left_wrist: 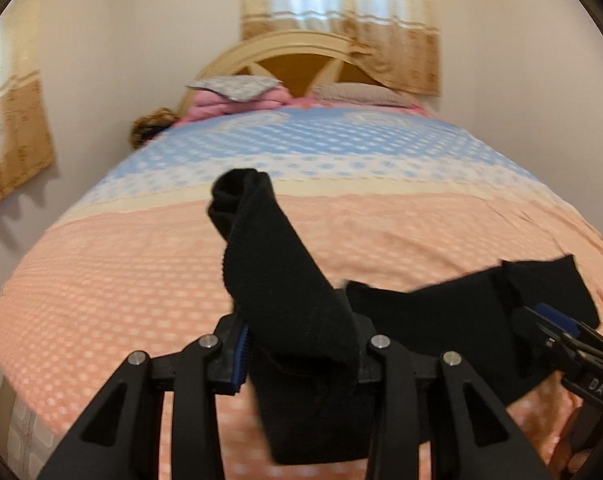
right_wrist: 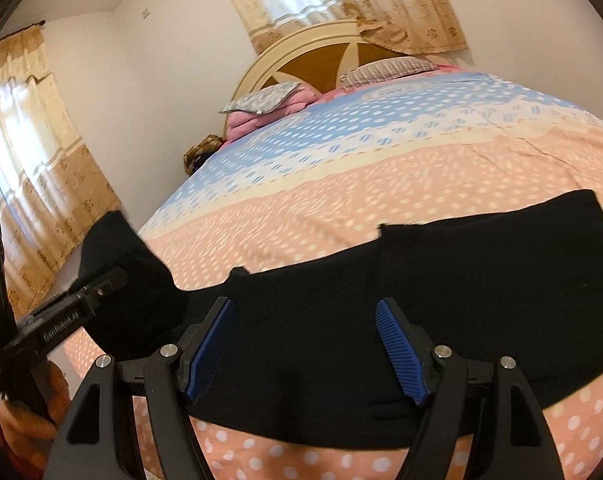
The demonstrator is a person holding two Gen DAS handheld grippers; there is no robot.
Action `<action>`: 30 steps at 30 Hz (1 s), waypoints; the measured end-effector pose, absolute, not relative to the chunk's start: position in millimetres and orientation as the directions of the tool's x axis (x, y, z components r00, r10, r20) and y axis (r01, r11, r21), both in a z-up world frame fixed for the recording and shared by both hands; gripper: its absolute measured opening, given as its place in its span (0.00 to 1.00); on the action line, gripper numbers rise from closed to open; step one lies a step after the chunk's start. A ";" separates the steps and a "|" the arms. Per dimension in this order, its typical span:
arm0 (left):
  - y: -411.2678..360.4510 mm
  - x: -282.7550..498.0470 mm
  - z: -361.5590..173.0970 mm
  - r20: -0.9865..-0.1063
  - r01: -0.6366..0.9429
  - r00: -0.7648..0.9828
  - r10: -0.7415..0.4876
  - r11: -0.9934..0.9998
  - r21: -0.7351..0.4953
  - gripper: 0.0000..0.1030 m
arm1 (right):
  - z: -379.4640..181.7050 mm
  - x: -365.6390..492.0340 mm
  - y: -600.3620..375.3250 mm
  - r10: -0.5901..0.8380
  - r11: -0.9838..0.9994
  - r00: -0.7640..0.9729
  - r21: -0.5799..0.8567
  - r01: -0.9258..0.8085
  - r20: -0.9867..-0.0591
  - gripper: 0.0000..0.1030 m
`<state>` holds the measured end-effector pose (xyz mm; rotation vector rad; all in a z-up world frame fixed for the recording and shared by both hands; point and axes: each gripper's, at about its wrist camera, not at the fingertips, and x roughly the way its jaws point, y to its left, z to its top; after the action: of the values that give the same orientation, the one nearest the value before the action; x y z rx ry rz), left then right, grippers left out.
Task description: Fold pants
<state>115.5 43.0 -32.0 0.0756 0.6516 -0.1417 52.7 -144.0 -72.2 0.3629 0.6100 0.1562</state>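
Note:
The black pants (left_wrist: 269,272) lie partly on the pink dotted bedspread (left_wrist: 101,280). One end of them is lifted, and it stands up as a ribbed strip between the fingers of my left gripper (left_wrist: 301,356), which is shut on it. From there the cloth runs right to my right gripper (left_wrist: 561,328). In the right wrist view the pants (right_wrist: 461,280) spread wide behind my right gripper (right_wrist: 305,344). Its blue pads (right_wrist: 211,344) stand far apart with bare faces, so it is open. At the left, my left gripper (right_wrist: 101,284) carries the raised end, held by a hand (right_wrist: 41,404).
The bed (right_wrist: 341,200) fills the view, with a blue dotted band further up. Pillows (left_wrist: 237,88) and pink bedding lie against the arched headboard (left_wrist: 297,52). Curtains (left_wrist: 341,20) hang behind it and on the left wall. The bed's left edge (left_wrist: 17,412) drops off nearby.

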 end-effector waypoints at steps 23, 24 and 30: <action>-38.1 96.2 -63.4 -0.669 0.335 0.724 -0.169 0.934 0.125 0.35 | -52.2 99.5 -178.9 0.435 0.847 0.733 0.514 -0.136 -0.523 0.72; -38.1 96.5 -63.8 -0.670 0.334 0.723 -0.170 0.934 0.124 0.35 | -52.0 107.8 -177.7 0.488 0.816 0.707 0.554 -0.163 -0.511 0.72; -38.3 96.2 -65.4 -0.672 0.337 0.720 -0.172 0.934 0.121 0.35 | -53.9 152.9 -156.7 0.650 0.714 0.565 0.664 -0.224 -0.509 0.72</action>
<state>96.2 -38.3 -65.4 0.2427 0.7147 -0.2843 152.9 -156.7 -53.9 0.5814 0.8189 0.5491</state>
